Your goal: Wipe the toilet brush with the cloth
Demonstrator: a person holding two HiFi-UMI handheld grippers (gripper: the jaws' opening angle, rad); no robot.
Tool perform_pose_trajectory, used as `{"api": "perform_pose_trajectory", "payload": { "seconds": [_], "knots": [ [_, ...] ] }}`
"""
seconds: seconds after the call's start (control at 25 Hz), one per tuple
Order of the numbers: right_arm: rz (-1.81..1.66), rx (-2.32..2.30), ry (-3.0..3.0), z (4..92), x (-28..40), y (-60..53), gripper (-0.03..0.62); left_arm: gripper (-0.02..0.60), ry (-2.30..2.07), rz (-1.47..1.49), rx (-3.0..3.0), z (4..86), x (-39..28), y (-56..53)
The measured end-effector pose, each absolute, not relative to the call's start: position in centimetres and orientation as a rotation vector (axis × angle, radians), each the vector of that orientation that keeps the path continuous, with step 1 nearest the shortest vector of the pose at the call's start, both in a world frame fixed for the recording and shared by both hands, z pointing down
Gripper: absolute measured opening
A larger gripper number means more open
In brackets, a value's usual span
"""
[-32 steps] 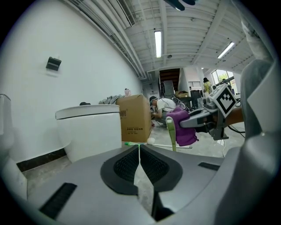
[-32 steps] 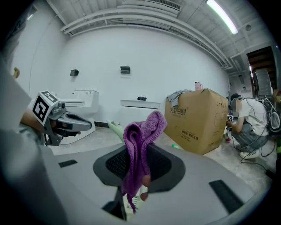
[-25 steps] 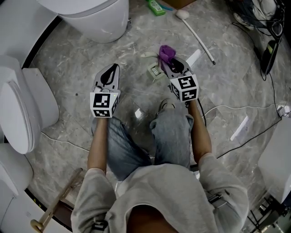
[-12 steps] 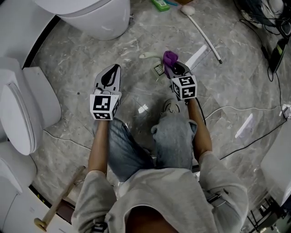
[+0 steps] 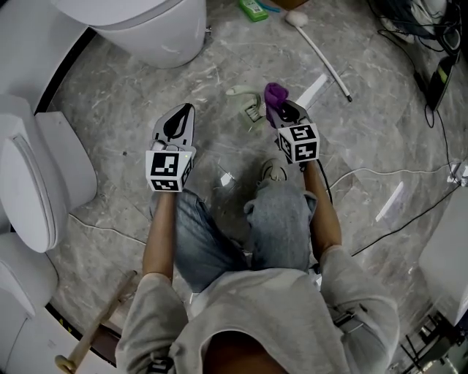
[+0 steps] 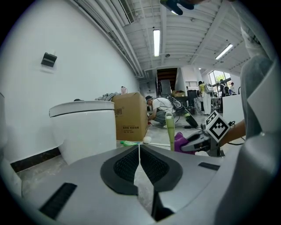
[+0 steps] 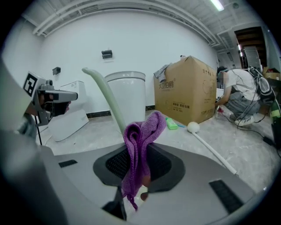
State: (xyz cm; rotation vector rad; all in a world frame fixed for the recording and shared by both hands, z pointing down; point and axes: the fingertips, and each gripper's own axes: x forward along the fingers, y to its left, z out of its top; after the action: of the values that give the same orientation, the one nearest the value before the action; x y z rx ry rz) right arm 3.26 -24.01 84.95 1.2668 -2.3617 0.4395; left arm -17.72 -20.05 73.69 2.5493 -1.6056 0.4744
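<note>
My right gripper (image 5: 282, 109) (image 7: 139, 147) is shut on a purple cloth (image 5: 274, 93) (image 7: 139, 140) that bunches up above its jaws. Just left of it a pale green toilet brush (image 5: 252, 109) (image 7: 105, 100) (image 6: 170, 131) stands on the floor with its curved handle up, close to the cloth but apart from it. A white long-handled brush with a round head (image 5: 322, 52) (image 7: 211, 148) lies on the floor beyond. My left gripper (image 5: 183, 109) (image 6: 138, 148) is shut with nothing in it, held to the left of the green brush.
A white toilet (image 5: 146, 25) (image 7: 127, 94) stands ahead, and another toilet with its lid (image 5: 33, 175) to the left. A cardboard box (image 7: 186, 90) (image 6: 129, 116), a green bottle (image 5: 252, 9) and cables (image 5: 398, 219) are at the right. The person's knees (image 5: 278, 212) are below the grippers.
Almost nothing: both grippers hold their places, the right one still gripping the cloth beside the green brush. The head camera's view has shifted slightly.
</note>
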Motion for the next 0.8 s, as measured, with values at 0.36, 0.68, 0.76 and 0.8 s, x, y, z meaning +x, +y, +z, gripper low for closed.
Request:
{"api": "perform_pose_trajectory", "payload": {
  "seconds": [0.36,0.68,0.76,0.8],
  "knots": [
    [0.186,1.320,-2.541,71.0,1.4,-24.4,0.107,0.025,-1.590,0.450,2.557,73.7,-17.3,-19.9],
    [0.100,1.219,-2.647,66.3,-2.5,-22.3,0.107,0.025,-1.626,0.437,2.547,72.5,-18.3,-19.1],
    [0.109,1.206,-2.633,67.4,-2.8,-22.1,0.107,0.025,-1.637,0.432,2.548,72.2,-18.5,-18.9],
    [0.117,1.205,-2.625,67.9,-2.8,-22.0,0.107,0.025,-1.639,0.433,2.549,72.0,-18.6,-18.8]
  ]
}}
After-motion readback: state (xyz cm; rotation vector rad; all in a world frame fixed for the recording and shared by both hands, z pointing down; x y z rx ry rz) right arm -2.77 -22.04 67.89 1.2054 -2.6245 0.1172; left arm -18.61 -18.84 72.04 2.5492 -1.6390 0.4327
